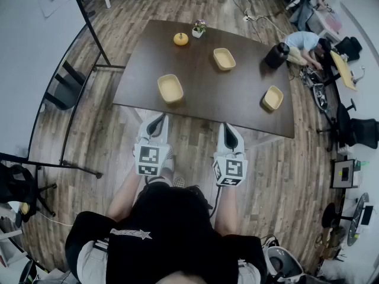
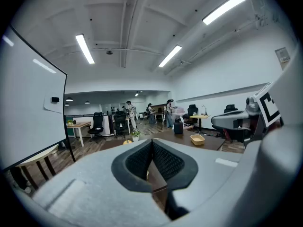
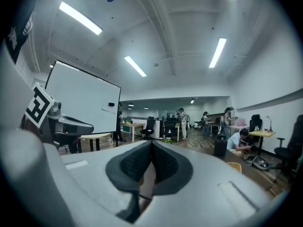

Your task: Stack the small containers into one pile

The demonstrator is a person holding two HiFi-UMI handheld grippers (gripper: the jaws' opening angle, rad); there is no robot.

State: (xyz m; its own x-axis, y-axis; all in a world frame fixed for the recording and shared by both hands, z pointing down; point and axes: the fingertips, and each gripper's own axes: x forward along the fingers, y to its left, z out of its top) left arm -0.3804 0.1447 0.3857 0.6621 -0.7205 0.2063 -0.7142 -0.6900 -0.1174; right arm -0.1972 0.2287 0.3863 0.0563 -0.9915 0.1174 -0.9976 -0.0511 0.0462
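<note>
A small, shallow yellow plastic container (image 1: 170, 88) sits near the front-left edge of the dark brown rectangular surface (image 1: 201, 93). A second yellow container (image 1: 224, 58) lies toward that surface's back middle, and a third yellow container (image 1: 273, 97) by its front-right corner (all three well apart, each lying alone). The left gripper (image 1: 159, 118) and the right gripper (image 1: 228, 126) hang just off the surface's front edge, above the wooden plank floor (image 1: 106, 136). Each has its jaws pressed together with nothing between them.
</note>
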